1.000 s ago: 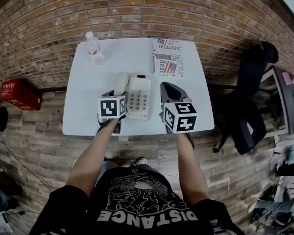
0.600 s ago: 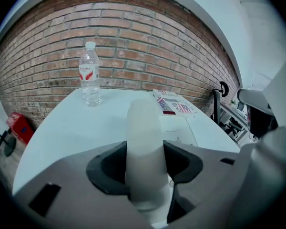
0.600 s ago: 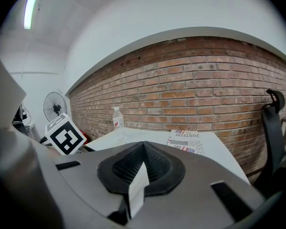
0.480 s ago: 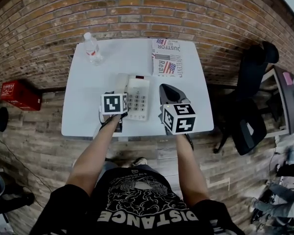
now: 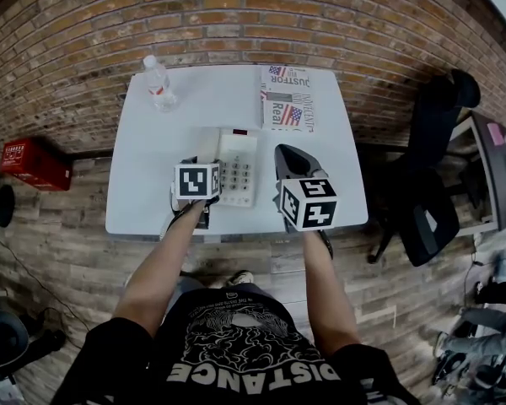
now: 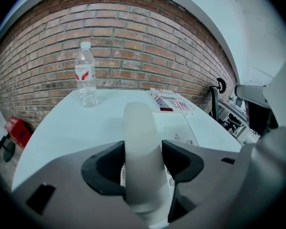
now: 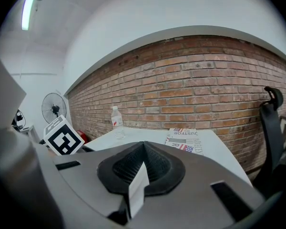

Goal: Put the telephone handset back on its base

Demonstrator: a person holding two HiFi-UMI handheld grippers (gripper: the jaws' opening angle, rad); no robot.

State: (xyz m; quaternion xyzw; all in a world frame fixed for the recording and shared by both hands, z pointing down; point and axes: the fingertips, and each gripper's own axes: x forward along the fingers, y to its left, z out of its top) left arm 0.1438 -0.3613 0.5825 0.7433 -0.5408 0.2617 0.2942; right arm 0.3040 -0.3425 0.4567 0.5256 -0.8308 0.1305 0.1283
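**Left tongs letting go of the handset on its base**

My left gripper [image 6: 143, 160] has its jaws opening. The white handset [image 6: 140, 125] stands between them, with the dark pads [image 6: 107, 168] just beside its two sides. The handset lies lengthwise along the left side of the telephone base [image 5: 239, 169], resting in its cradle beside the keypad. My right gripper [image 7: 142, 168] hangs just right of the base, above the near edge of the white table [image 5: 148, 163], and its ribbed pads are closed against each other. Beyond the base and to its left stands a clear water bottle [image 5: 158, 83] with a red label. Beyond the base and to its right a folded newspaper [image 5: 285, 99] lies flat by the brick wall [image 5: 236, 15].
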